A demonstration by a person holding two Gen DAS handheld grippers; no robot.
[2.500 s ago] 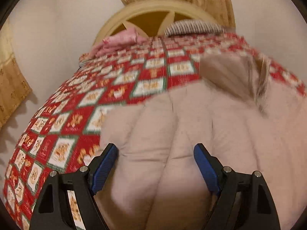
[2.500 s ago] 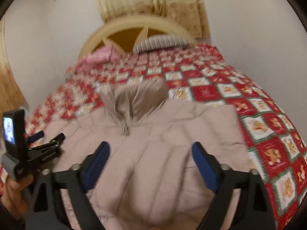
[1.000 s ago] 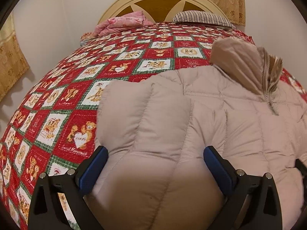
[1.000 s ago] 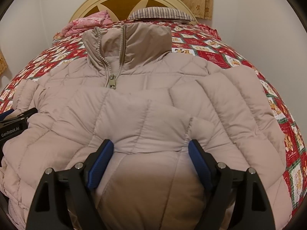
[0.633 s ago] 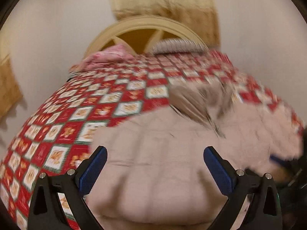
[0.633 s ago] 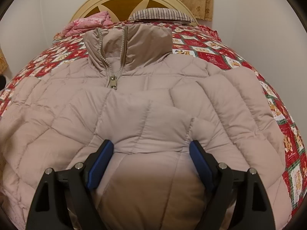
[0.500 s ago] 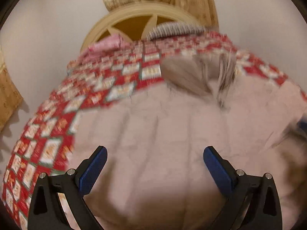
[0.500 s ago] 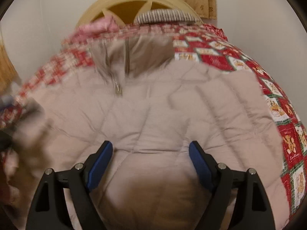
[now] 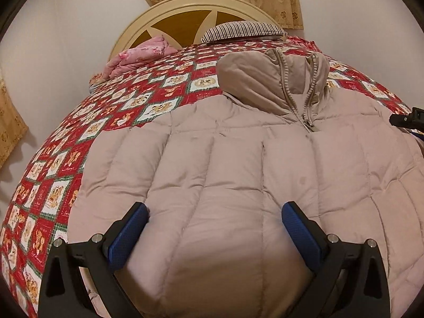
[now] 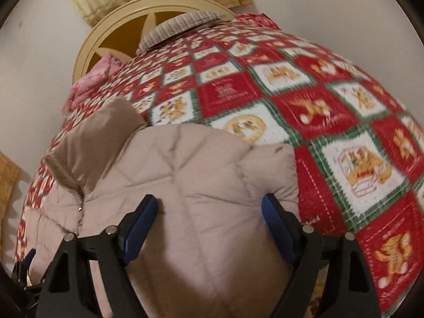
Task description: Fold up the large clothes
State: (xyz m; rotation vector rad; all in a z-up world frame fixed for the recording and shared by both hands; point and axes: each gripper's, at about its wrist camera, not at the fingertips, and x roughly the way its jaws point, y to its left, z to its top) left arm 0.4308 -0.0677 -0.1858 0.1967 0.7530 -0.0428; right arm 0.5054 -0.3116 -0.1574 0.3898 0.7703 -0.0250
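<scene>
Lying front-up on the bed's red-and-white patchwork quilt (image 9: 148, 106), the beige quilted puffer jacket (image 9: 238, 175) has its zipped collar (image 9: 275, 84) toward the cream arched headboard (image 9: 185, 13). Both tools sit low over its padded body. The left hand-held gripper (image 9: 214, 225) is released, blue pads spread wide, grasping nothing. The right hand-held gripper (image 10: 209, 222) is likewise spread over the jacket's edge beside bare quilt. A striped pillow (image 9: 238, 30) and pink folded blanket (image 9: 137, 58) lie near the headboard.
</scene>
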